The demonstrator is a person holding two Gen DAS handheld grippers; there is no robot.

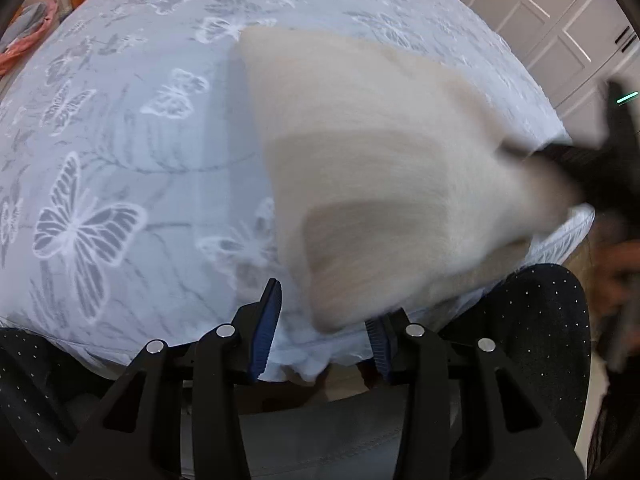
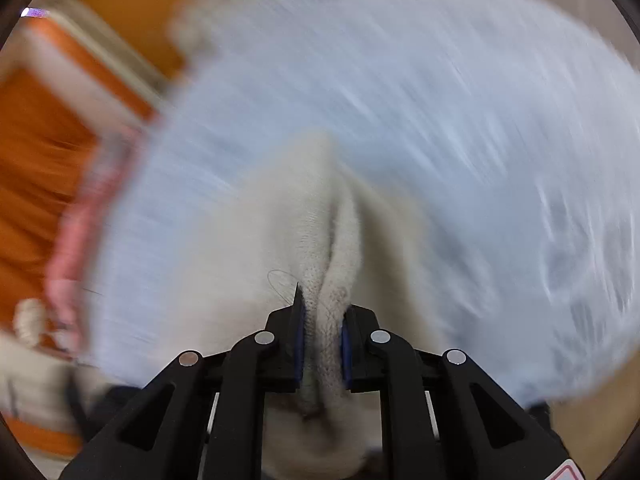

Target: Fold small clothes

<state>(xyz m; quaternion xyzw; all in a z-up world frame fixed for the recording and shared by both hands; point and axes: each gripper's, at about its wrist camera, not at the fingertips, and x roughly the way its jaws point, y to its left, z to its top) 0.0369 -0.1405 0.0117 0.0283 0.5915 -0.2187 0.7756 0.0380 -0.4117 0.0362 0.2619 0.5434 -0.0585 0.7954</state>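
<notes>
A cream knitted garment [image 1: 372,152] is blurred with motion above the pale blue butterfly bedsheet [image 1: 120,152]. My left gripper [image 1: 324,328] is open at the bed's near edge; a lower corner of the garment hangs between its blue pads without being pinched. My right gripper [image 2: 323,340] is shut on a bunched fold of the cream garment [image 2: 312,216] and holds it over the sheet [image 2: 440,92]. The right gripper also shows as a dark blur at the right of the left wrist view [image 1: 592,160].
White cupboard doors [image 1: 560,12] stand beyond the bed at the right. Pink and grey clothes [image 1: 24,36] lie at the far left. An orange and white piece of furniture [image 2: 60,100] is beside the bed. A dark dotted cloth [image 1: 532,320] hangs by the near edge.
</notes>
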